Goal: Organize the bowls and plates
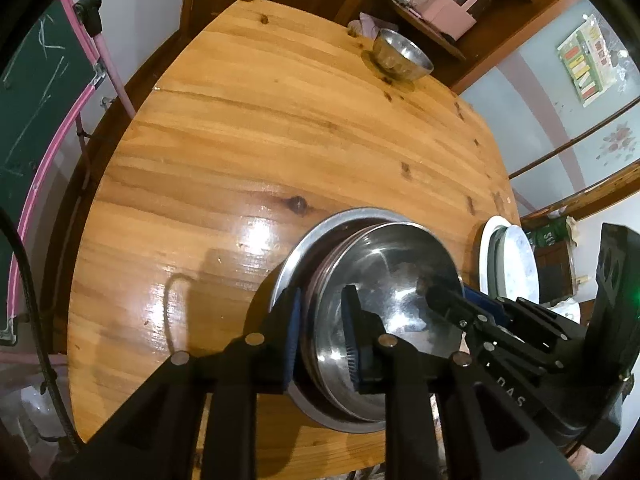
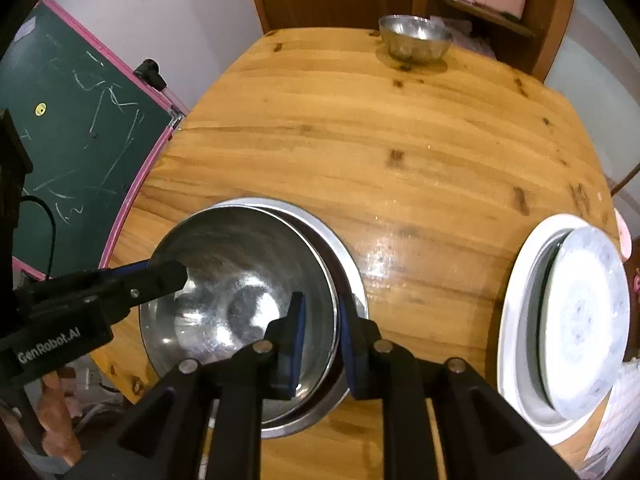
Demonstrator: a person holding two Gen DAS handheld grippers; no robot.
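Two grippers straddle opposite rims of the steel bowl (image 2: 240,300) nested in the steel stack at table (image 1: 248,128) 6 o'clock, left gripper (image 1: 322,334) and right gripper (image 2: 322,344) slightly parted, pads off the rim, likely releasing it; white plates (image 2: 560,320) at 3, spare bowl (image 2: 414,38) at 12.

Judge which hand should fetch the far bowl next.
Right, probably. The far bowl sits right of centre in both views, ahead of the right gripper; the left gripper would have to reach across. Both loosely straddle the rim of the big bowl.
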